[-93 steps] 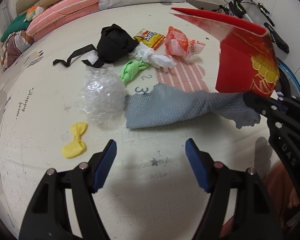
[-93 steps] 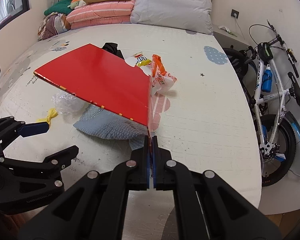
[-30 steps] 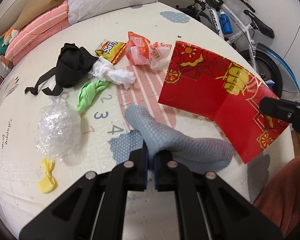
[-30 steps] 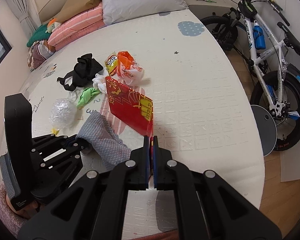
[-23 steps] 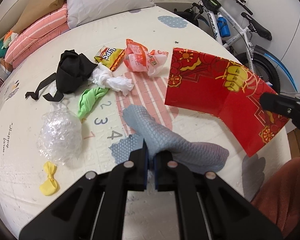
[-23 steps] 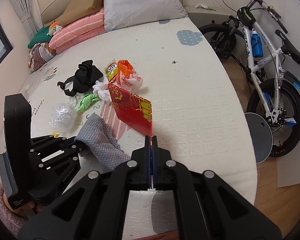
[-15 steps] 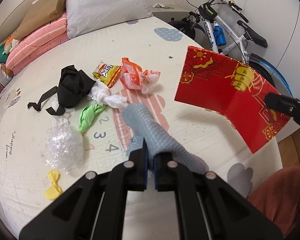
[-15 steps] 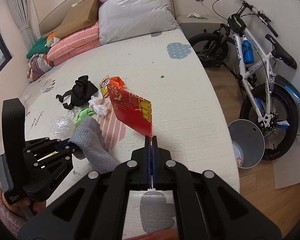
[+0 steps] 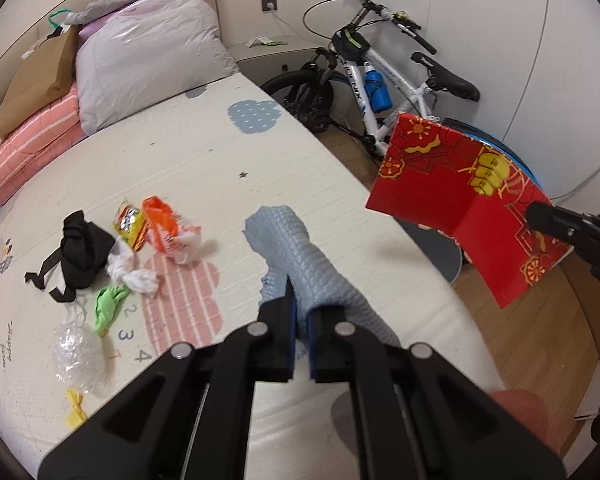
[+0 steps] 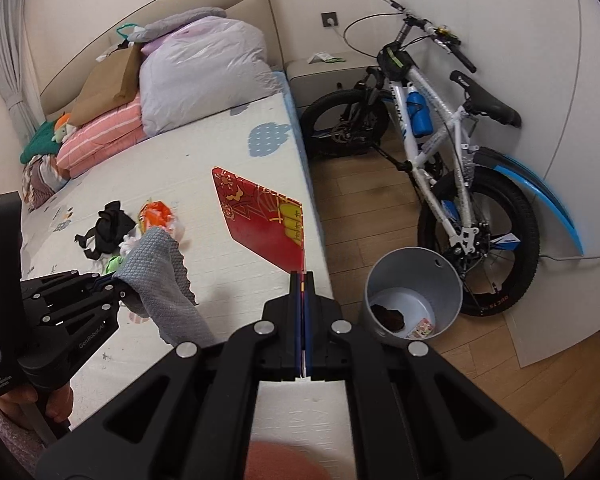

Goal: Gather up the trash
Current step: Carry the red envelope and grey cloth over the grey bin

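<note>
My left gripper point(image 9: 300, 312) is shut on a grey-blue textured cloth point(image 9: 300, 252), held up above the bed mat; the cloth also shows in the right wrist view point(image 10: 160, 276). My right gripper point(image 10: 302, 284) is shut on a folded red card with gold print point(image 10: 264, 216), seen at the right of the left wrist view point(image 9: 460, 204). A grey trash bin point(image 10: 414, 292) stands on the wooden floor beside the bed, right of the right gripper, with some trash inside.
On the mat lie a black cloth point(image 9: 80, 248), orange snack wrappers point(image 9: 160, 228), a white wad point(image 9: 136, 276), a green scrap point(image 9: 108, 304), a clear plastic ball point(image 9: 78, 356) and a yellow scrap point(image 9: 76, 408). A bicycle point(image 10: 428, 152) leans by the wall. Pillows point(image 10: 196, 72) are stacked at the headboard.
Both grippers rose and swung right toward the bed's edge. The grey cloth left the mat and hangs from the left gripper. The bin came into the right wrist view.
</note>
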`<state>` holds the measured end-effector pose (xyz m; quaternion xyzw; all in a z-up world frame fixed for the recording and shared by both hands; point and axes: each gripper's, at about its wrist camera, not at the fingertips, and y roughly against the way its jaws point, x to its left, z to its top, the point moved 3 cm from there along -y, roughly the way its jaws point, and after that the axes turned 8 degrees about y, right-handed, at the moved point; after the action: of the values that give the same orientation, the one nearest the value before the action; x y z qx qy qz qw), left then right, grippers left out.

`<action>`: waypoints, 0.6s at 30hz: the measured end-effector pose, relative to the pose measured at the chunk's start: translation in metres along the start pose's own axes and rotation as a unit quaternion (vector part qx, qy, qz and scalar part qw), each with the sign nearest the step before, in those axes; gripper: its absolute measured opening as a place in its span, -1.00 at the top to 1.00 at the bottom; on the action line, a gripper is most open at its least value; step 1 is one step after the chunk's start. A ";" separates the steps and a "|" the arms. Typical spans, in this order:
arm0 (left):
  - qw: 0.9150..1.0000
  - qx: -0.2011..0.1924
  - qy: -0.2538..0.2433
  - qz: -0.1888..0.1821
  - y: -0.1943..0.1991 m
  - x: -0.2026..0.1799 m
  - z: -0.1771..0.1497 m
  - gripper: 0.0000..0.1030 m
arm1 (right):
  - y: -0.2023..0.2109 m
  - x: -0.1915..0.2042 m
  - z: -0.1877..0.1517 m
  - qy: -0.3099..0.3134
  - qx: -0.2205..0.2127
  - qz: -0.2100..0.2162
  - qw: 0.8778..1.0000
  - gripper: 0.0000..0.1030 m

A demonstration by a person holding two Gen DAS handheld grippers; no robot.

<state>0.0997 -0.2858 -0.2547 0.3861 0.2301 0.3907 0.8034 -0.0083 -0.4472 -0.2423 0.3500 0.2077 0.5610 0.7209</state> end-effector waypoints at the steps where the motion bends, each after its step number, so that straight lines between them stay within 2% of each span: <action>1: 1.000 -0.001 -0.006 -0.005 -0.002 -0.010 0.003 0.91 | 0.003 -0.011 -0.001 -0.005 -0.001 -0.008 1.000 0.99; 11: 0.996 0.008 -0.056 -0.067 -0.040 -0.103 0.029 0.91 | 0.019 -0.113 -0.016 -0.056 -0.009 -0.076 0.995 0.99; 18: 0.990 0.013 -0.094 -0.103 -0.088 -0.156 0.046 0.91 | -0.012 -0.161 -0.025 -0.081 0.007 -0.096 0.992 0.99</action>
<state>0.0781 -0.4664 -0.2869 0.4059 0.1973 0.2646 0.8522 -0.0633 -0.5955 -0.2832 0.3780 0.1852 0.4575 0.7833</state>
